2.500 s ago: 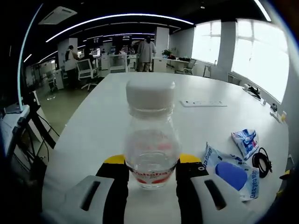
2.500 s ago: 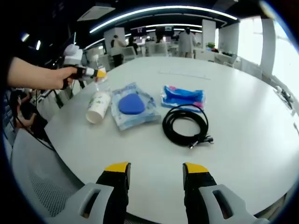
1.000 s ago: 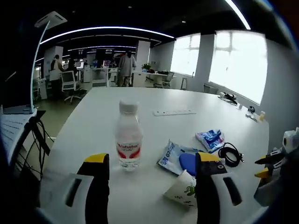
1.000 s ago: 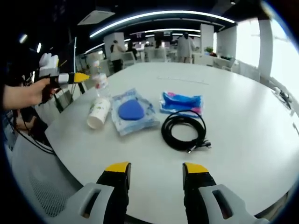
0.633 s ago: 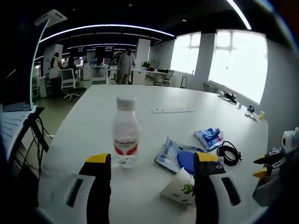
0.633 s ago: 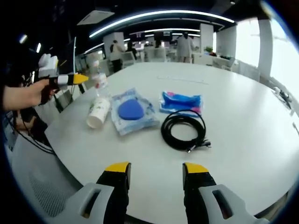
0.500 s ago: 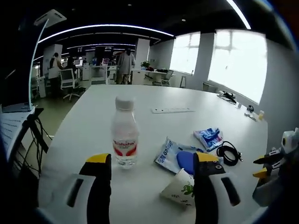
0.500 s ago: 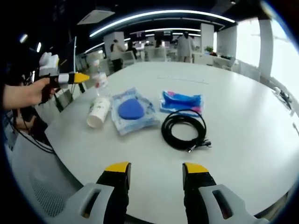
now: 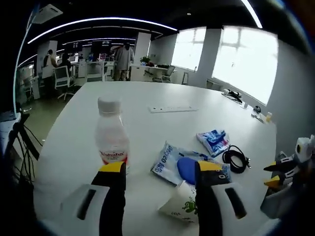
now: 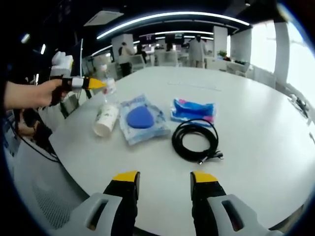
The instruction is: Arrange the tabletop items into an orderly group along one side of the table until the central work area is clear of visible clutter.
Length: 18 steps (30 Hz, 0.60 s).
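Left gripper (image 9: 160, 169) hangs wide open above the table (image 9: 147, 98), gripping nothing; the bottle (image 9: 112, 135) stands upright beyond its left jaw, the cup (image 9: 179, 209) lying on its side between the jaws. Right gripper (image 10: 161, 178) gapes empty near the edge, cable (image 10: 195, 138) and pouches (image 10: 142, 120) ahead.

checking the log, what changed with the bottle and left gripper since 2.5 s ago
The left gripper has let go of the water bottle and pulled back, jaws now open; the bottle stands upright on the table. The paper cup, pouches and cable lie as before. The right gripper stayed open.
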{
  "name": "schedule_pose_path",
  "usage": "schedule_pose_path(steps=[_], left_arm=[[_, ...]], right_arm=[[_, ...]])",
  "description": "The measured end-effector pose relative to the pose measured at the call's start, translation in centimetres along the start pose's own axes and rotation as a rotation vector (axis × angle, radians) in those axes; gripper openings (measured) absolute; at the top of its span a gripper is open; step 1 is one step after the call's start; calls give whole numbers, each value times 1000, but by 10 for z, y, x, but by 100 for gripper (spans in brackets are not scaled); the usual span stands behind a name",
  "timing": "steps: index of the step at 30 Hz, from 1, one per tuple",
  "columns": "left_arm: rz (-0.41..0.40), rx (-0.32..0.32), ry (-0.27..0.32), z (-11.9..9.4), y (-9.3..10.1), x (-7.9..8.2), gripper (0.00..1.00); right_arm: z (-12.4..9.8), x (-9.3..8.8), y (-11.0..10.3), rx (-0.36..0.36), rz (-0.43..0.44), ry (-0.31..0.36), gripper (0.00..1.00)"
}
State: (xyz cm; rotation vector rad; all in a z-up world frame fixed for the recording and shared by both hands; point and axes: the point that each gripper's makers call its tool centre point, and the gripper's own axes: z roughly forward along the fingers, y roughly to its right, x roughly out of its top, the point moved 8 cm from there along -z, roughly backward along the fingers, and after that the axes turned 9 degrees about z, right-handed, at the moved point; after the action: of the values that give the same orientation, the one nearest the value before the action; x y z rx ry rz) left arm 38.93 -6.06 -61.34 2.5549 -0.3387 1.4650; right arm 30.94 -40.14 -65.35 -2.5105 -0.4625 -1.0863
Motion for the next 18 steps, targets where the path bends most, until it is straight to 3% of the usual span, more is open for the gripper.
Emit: schedule_pose_path(steps=[3,5,11,14,18], left_arm=[[39,-24,-28,11,4,3,54],[51,-30,-93,20,6,1,50],[85,-45,-149,46,12,1,46],[22,6,-183,53,7,-4,41],[-30,16,-218,61,3,-11,41]], right_arm=[[-2,12,-4,25,31,30,42],[0,21,-7,50,70,54,43],[16,42,-16,114,193,82,43],[27,41,-20,116,222,73,41],[38,32,-28,139,315,35,41]])
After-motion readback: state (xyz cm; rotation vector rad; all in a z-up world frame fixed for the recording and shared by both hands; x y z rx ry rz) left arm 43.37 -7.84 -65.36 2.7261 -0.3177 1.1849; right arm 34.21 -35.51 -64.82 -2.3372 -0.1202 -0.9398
